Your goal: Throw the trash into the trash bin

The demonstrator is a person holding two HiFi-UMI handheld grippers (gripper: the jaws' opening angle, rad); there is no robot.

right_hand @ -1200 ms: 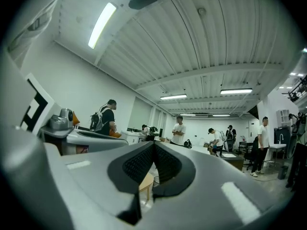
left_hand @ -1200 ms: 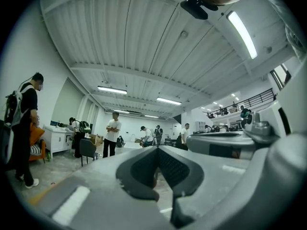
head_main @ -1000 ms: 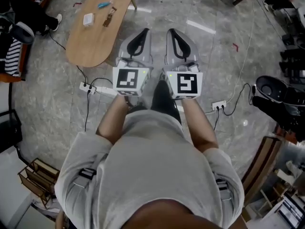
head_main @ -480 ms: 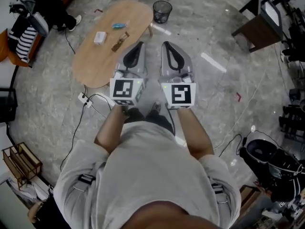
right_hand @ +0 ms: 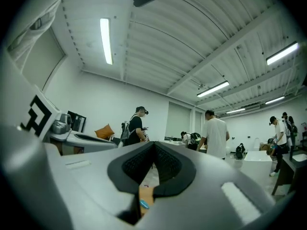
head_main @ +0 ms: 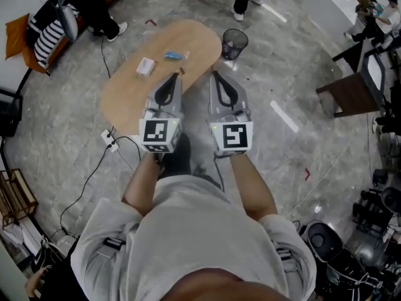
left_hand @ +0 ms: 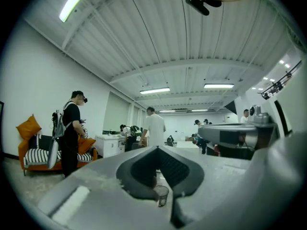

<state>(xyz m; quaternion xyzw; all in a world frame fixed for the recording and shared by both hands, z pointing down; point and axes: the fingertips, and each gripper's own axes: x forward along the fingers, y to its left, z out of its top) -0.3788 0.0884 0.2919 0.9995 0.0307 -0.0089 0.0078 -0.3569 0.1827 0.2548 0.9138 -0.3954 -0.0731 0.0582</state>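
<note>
The left gripper (head_main: 173, 76) and right gripper (head_main: 215, 74) point forward, jaws together, empty. A white packet (head_main: 145, 66) and blue wrapper (head_main: 176, 56) lie on the table (head_main: 125, 99) ahead of the left one; the trash bin (head_main: 234, 44) stands beyond the right. Nothing is picked up yet.

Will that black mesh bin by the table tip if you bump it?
Maybe: the bin looks like thin mesh, so it's probably light. It stands upright on a smooth floor, so it might slide before tipping.
</note>
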